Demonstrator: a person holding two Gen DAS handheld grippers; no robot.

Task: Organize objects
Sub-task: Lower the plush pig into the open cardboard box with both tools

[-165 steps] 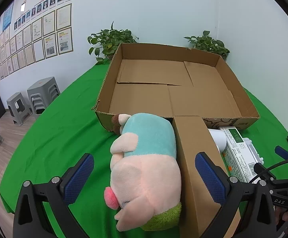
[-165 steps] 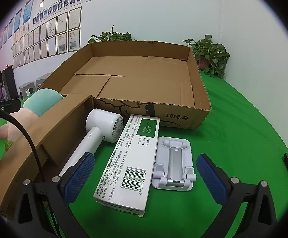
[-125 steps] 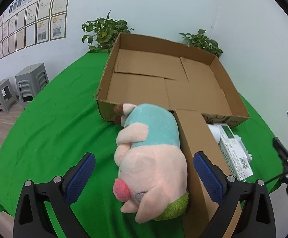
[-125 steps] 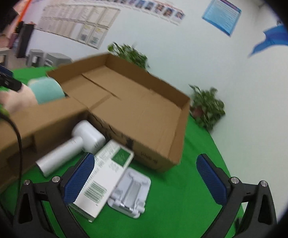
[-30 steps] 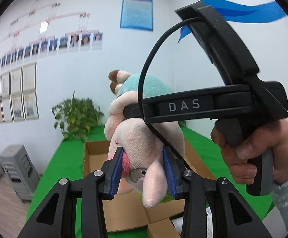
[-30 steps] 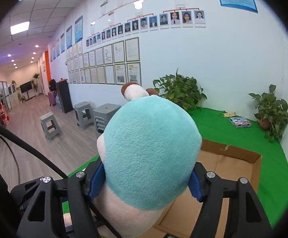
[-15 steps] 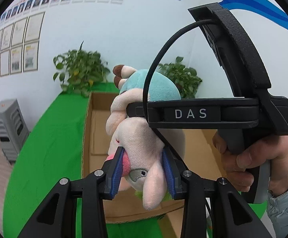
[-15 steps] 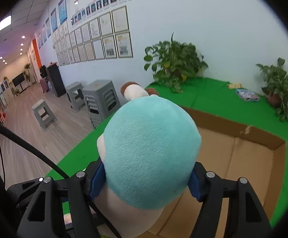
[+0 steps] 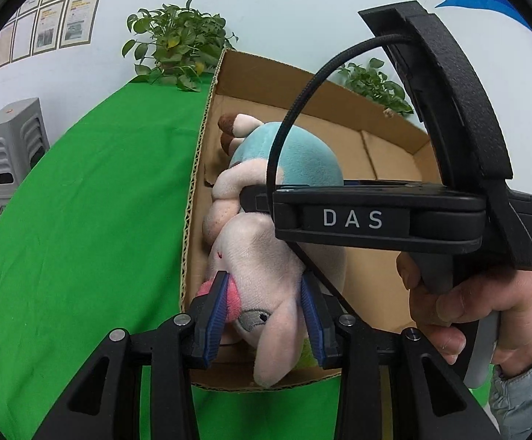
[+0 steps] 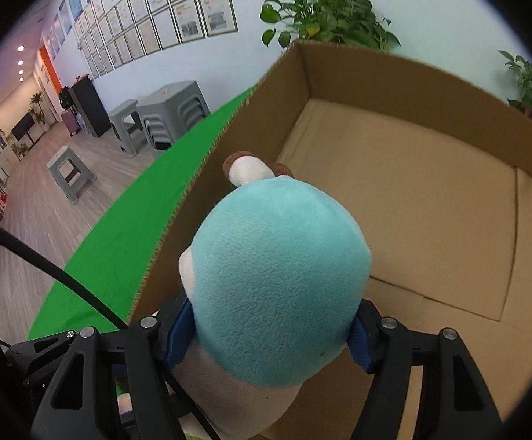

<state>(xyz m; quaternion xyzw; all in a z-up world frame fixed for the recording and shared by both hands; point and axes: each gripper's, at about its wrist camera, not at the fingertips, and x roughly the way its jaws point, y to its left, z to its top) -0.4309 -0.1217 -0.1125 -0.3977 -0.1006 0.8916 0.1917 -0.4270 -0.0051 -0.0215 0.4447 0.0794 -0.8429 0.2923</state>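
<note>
A plush pig (image 9: 266,278) with a pink head and teal body (image 10: 280,293) is held by both grippers over the near left corner of the open cardboard box (image 9: 394,154). My left gripper (image 9: 264,315) is shut on the pig's head. My right gripper (image 10: 269,333) is shut on its teal body and also shows in the left wrist view (image 9: 376,216), held by a hand. The pig hangs inside the box's left wall (image 10: 229,168), just above the box floor (image 10: 431,198); whether it touches the floor is hidden.
The box stands on a table with a green cloth (image 9: 82,220). Potted plants (image 9: 178,47) stand behind the box by the wall. Grey stools (image 10: 170,113) stand on the floor to the left.
Both grippers have carried the pig down and forward; it has gone from high above the box to low inside the box's near left corner.
</note>
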